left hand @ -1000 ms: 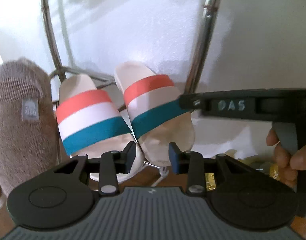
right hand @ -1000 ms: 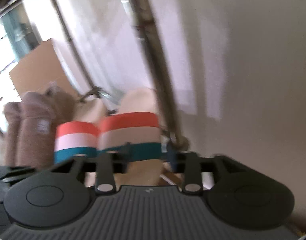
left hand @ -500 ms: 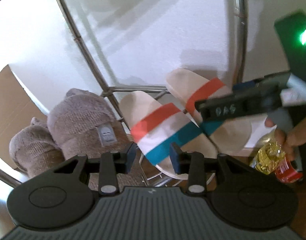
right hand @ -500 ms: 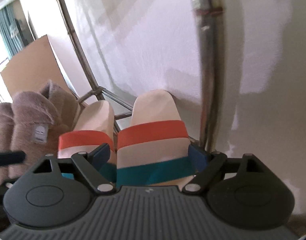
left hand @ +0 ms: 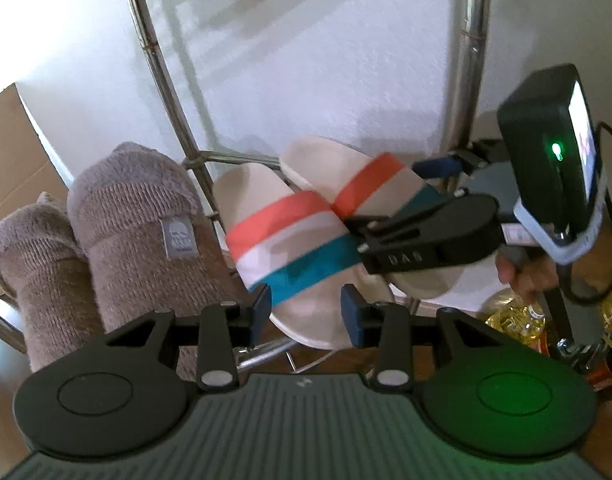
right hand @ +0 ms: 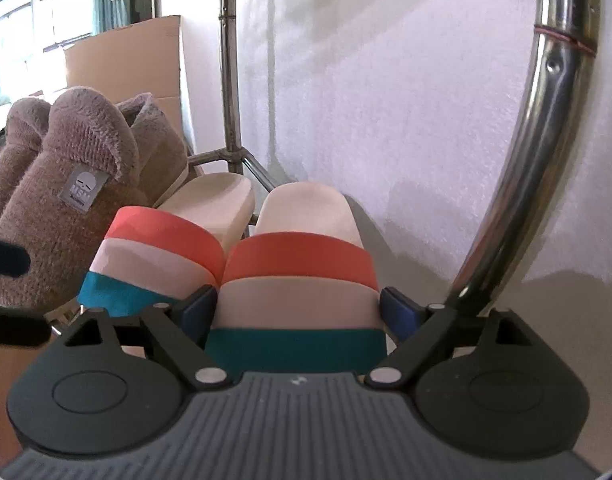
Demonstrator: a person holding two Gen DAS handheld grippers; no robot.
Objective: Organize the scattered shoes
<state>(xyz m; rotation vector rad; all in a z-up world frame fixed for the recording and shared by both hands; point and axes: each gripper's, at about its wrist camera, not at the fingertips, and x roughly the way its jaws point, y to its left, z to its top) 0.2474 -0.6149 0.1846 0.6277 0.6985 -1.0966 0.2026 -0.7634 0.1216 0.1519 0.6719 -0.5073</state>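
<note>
— While the right tongs (right hand: 300, 314) are straddling the right slide (right hand: 302, 276), where is the pair sitting?

— Both slides are lying side by side on the rack (left hand: 168, 92), toes pointing toward the white wall (right hand: 406, 112). The left slide (left hand: 282, 240) is touching its partner at the straps, and the brown slippers (left hand: 134, 220) are standing just beside it on the same rack.

— Are the right tongs gripping?

— No. Their jaws have just been opening and are standing wide apart, one blue pad at each side of the strap; whether a pad is brushing it I cannot tell. In the left wrist view, a hand (left hand: 522, 276) is holding that tool over the right slide.

— And the left tongs (left hand: 306, 312)?

— They are hovering partly apart over the heel of the left slide, with nothing clamped between the pads.

— Anything else showing?

— A cardboard sheet (right hand: 126, 64) is leaning behind the slippers, and yellow bottles (left hand: 514, 316) are standing below the rack, partly hidden.
</note>
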